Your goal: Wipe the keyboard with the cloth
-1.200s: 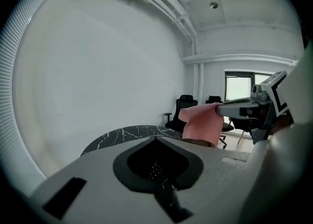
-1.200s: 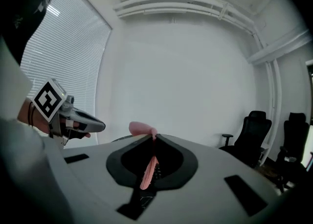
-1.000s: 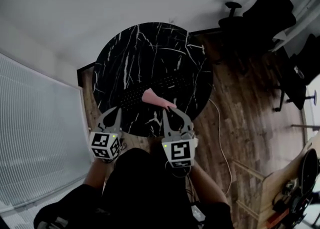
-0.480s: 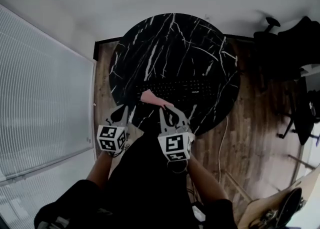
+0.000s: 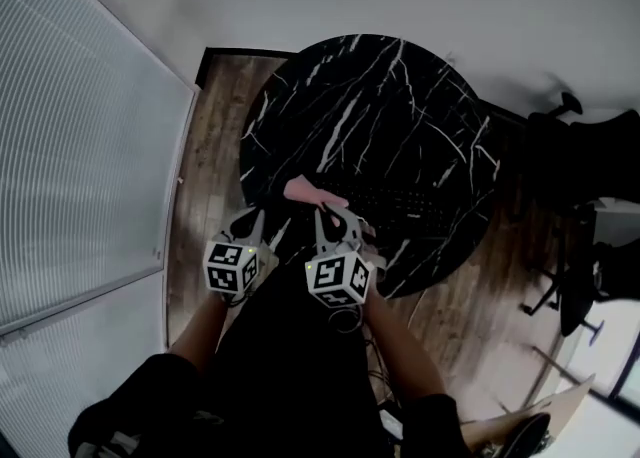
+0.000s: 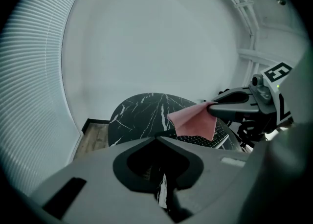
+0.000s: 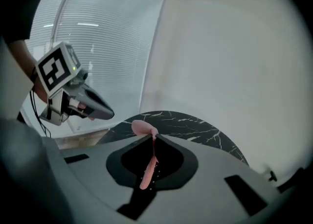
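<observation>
Keyboard (image 5: pixel 400 201) lies across the near half of the round black marble counter (image 5: pixel 340 96), with the pink cloth (image 5: pixel 305 189) at its left end. The right claw (image 5: pixel 333 213) is clamped tight on one edge of the cloth, so most of the fabric hangs free beyond its tips. The left claw (image 5: pixel 252 214) hovers just beside it over the counter's near rim, its 2 jaws pressed together with nothing between them. To wipe well, I would bring the right claw down until the loose cloth spreads flat on the keys. I would then draw it along the rows towards the far end with light, even pressure, so no key snags. The idle left claw could brace the keyboard's near edge against sliding. In the left gripper view the cloth (image 6: pixel 193 123) seems to hang slightly above the keys (image 6: pixel 203 141), though contact cannot be settled from that angle. Black keys on a black counter make the keyboard's outline and far end hard to trace from the head view, and the cloth and right claw cover its left end. The right gripper view shows only the pinched cloth (image 7: pixel 142 127) and bare marble, with no keys.
</observation>
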The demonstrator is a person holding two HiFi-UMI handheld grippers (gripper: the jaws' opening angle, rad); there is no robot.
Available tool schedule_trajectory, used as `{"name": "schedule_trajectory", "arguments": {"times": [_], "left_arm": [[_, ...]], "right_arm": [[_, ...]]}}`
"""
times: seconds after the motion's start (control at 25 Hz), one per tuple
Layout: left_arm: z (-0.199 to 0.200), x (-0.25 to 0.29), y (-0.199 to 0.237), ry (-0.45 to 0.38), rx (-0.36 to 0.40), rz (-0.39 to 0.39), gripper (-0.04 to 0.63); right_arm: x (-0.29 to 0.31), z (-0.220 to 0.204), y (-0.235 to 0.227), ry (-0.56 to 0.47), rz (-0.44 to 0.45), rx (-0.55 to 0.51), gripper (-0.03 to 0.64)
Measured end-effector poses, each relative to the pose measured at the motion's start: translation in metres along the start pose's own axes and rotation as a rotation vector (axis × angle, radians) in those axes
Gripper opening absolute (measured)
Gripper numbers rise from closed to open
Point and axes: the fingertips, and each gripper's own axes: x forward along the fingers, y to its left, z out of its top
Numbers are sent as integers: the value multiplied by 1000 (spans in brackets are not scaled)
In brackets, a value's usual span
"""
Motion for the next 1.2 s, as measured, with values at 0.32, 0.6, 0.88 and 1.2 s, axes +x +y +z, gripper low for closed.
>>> {"name": "schedule_trajectory", "arguments": {"times": [0.32,0.6,0.88,1.2], "left_arm": [[-37,41,29,110,-24,-52,0],[-59,49,27,141,-52,-11,0],[-71,32,27,108,-169,137,0],[-73,31,16,113,-186,166,0]], "right_arm": [[64,-61,61,248,177,-304,5],[79,-96,104,294,357,-190,6],[84,-107,109,246,412,-138,9],[81,-110,114,190,465,-186,66]]}}
